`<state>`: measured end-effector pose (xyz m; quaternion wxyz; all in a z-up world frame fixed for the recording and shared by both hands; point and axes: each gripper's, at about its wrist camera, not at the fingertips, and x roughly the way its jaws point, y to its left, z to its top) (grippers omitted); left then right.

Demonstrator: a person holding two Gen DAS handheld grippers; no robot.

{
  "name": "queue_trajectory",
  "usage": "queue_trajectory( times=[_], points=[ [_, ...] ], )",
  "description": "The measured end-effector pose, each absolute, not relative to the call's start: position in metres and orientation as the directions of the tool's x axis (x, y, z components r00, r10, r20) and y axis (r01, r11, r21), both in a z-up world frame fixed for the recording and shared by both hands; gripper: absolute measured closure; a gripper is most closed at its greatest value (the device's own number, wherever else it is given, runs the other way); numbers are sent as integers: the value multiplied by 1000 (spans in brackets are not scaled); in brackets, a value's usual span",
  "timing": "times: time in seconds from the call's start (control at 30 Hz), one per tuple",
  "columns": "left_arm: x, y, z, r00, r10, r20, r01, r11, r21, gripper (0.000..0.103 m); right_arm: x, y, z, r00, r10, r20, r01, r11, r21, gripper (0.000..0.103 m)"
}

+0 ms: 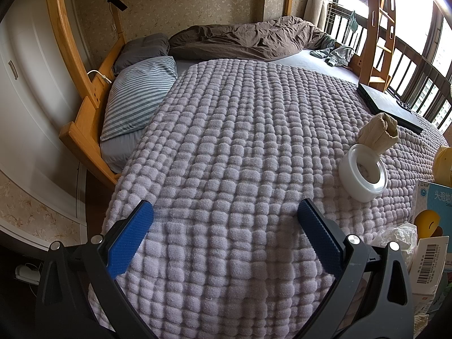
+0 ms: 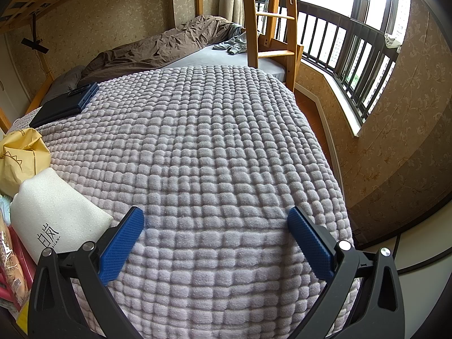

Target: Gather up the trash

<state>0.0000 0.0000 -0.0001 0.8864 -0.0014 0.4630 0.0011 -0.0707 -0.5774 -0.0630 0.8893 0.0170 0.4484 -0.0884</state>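
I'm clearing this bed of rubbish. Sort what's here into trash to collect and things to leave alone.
Trash to collect:
white tape roll
crumpled brown paper
clear plastic wrap
yellow paper bag
white foam pouch
medicine boxes

Leave alone:
black laptop
striped pillow
brown duvet
green garment
quilted blanket

Left wrist view: the blue box [image 1: 436, 200] is cut off by the right edge, and its print is only partly legible. The barcode carton [image 1: 430, 262] is likewise cut off at the right. The crumpled plastic [image 1: 398, 237] is partly hidden behind the left claw's frame. A yellow object [image 1: 428, 220] is mostly hidden among the cartons; what it is cannot be told.

Right wrist view: the yellow bag [image 2: 19, 158] and the packets [image 2: 11, 265] are cut off by the left edge. The foam sleeve [image 2: 53, 212] is partly hidden at its lower end by the right claw's finger.
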Motion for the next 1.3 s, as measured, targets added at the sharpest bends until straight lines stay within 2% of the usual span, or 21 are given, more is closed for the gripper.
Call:
queue_trajectory(
  times=[1.0, 1.07, 1.2, 1.3],
  points=[
    [0, 0, 0, 571, 0, -821, -1, 1000, -1, 1, -65, -583, -52, 581, -142, -801, 170, 984, -51, 4],
    [-1, 1, 2, 566, 4, -825, -1, 1000, 4, 1, -65, -585, -47, 572, -185, -799, 216, 974, -71, 4],
    [-21, 13, 34, 634, 43, -772, -20, 999, 40, 1, -91, -578, -18, 634, -286, -718, 285, 950, -128, 4],
    [-51, 22, 64, 678, -12, -735, 23, 1000, 5, 1, -140, -561, 21, 740, -227, -633, 246, 967, -59, 4]
  ],
)
